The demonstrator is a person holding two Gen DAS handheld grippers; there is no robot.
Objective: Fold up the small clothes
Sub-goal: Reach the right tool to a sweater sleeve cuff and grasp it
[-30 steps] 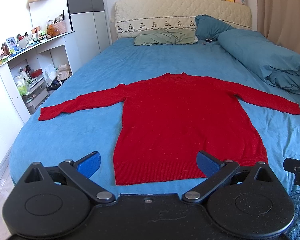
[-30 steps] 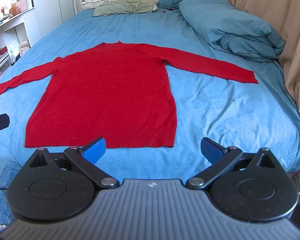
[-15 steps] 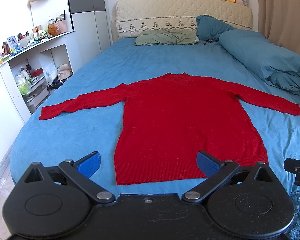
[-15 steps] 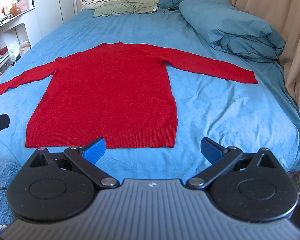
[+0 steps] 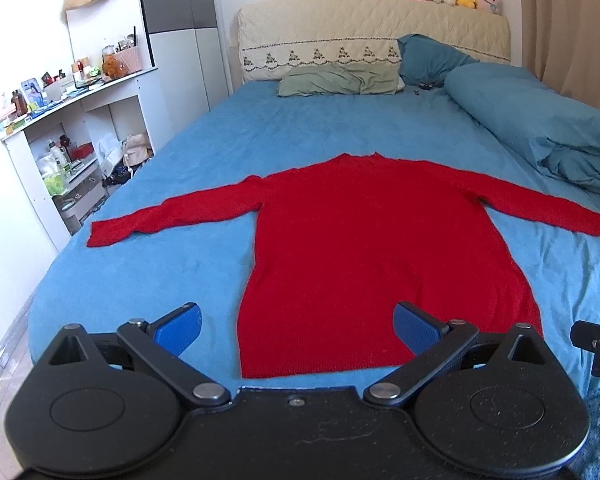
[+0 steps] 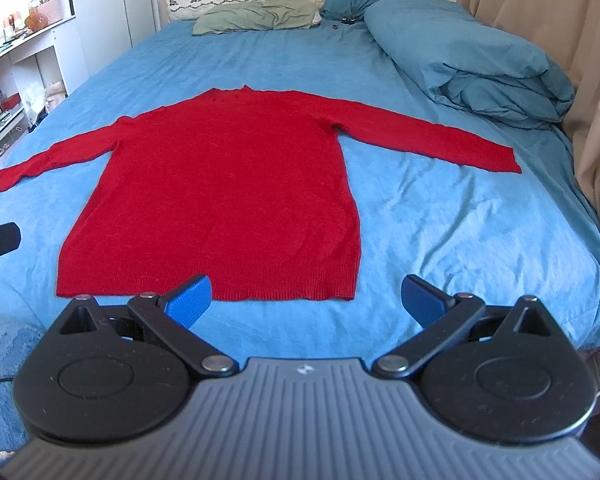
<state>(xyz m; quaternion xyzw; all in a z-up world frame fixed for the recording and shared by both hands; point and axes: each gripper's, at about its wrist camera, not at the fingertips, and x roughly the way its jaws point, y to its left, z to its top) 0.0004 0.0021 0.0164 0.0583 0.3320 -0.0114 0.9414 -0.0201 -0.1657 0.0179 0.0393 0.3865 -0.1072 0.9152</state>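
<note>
Barely shifted since the earlier frames: same flat spread, both views only a touch closer. Red long-sleeved knit sweater (image 5: 376,248) laid face-flat mid-bed on the blue fleecy bedspread (image 5: 220,140), collar far, ribbed hem near, sleeves stretched out left and right. Left gripper (image 5: 296,330) poised off the near edge by the hem's left corner, blue fingers spread wide, nothing held. Right gripper (image 6: 306,300) likewise wide apart and empty, by the hem's right corner. Folding not yet begun, by the look of it. Likely trouble: pinching fleece along with knit and dragging the bedspread; catching only the top layer of the hem; uneven lifts skewing the fold. Rolled teal duvet (image 6: 480,52) near the right sleeve cuff, possibly crowding that fold.
</note>
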